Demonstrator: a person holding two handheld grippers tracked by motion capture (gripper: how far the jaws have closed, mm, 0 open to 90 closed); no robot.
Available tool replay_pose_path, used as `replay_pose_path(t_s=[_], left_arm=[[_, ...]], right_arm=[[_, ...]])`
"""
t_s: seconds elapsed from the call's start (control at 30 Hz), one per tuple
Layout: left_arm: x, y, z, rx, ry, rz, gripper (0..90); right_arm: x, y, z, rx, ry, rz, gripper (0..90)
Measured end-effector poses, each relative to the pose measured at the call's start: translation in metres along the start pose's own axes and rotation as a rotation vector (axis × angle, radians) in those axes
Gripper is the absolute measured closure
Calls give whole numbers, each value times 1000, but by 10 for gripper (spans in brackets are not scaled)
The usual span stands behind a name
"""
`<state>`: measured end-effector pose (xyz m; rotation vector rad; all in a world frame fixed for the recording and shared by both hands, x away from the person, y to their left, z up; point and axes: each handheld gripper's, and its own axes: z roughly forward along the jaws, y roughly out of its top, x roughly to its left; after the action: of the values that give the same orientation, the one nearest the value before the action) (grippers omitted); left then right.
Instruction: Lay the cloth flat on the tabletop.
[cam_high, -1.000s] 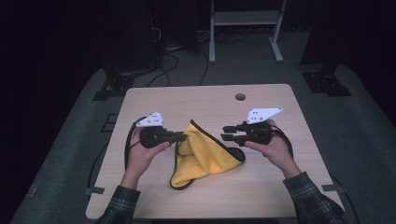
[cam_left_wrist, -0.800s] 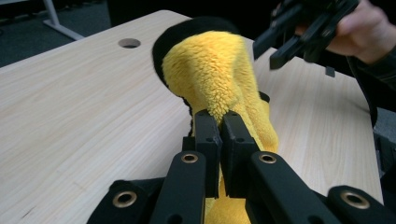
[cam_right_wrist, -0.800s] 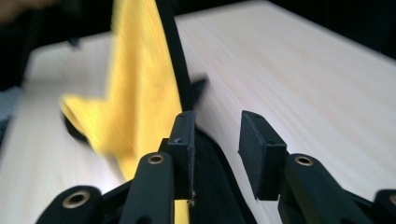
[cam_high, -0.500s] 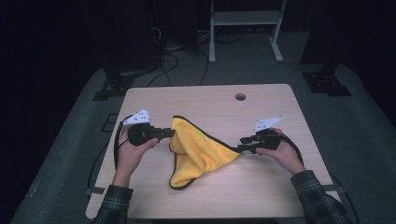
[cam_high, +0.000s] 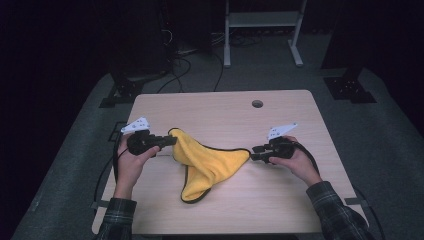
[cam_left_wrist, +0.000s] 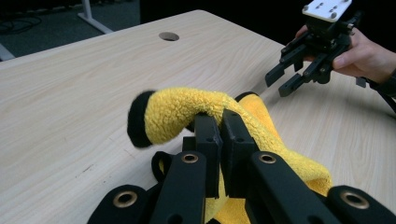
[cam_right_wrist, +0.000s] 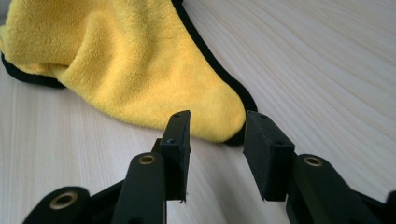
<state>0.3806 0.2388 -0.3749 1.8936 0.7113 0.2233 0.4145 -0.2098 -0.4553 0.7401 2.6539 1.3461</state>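
The yellow cloth (cam_high: 207, 162) with its black edging lies near the middle of the desk (cam_high: 280, 200), stretched sideways between your 2 hands, with a folded lobe hanging back toward you. Its left corner is lifted off the wood: your left hand-held gripper (cam_high: 167, 141) has its jaws pressed together on that corner, and in the left gripper view the fleece (cam_left_wrist: 187, 109) bulges out over the tips of the closed jaws. The cloth's right corner rests flat on the desk, coming to a point just in front of your right hand-held gripper (cam_high: 255, 152). That gripper's jaws stand spread and have just been opening; in the right gripper view the yellow corner (cam_right_wrist: 140, 70) sits just beyond the gap between the 2 pads, which do not press on it, though whether a pad tip brushes the hem is hard to tell. Both grippers sit low over the desk, well apart from each other, each with its grey plate on top. A round cable hole (cam_high: 257, 104) lies in the far part of the desk.
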Motion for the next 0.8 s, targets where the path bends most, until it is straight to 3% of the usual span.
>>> replay_pose_path(t_s=[0.2,0.43,0.6,0.8], left_arm=[[0,0,0,-2,-6,-2,869],[0,-1,0,-4,-9,-8,869],[0,-1,-1,-4,-8,-11,869],[0,1,-5,-20,8,-6,870]], right_arm=[[-6,4,13,6,-20,9,598],[-16,1,32,15,-43,58,590],[-15,-1,36,32,-13,89,795],[-11,7,23,2,-46,101,830]])
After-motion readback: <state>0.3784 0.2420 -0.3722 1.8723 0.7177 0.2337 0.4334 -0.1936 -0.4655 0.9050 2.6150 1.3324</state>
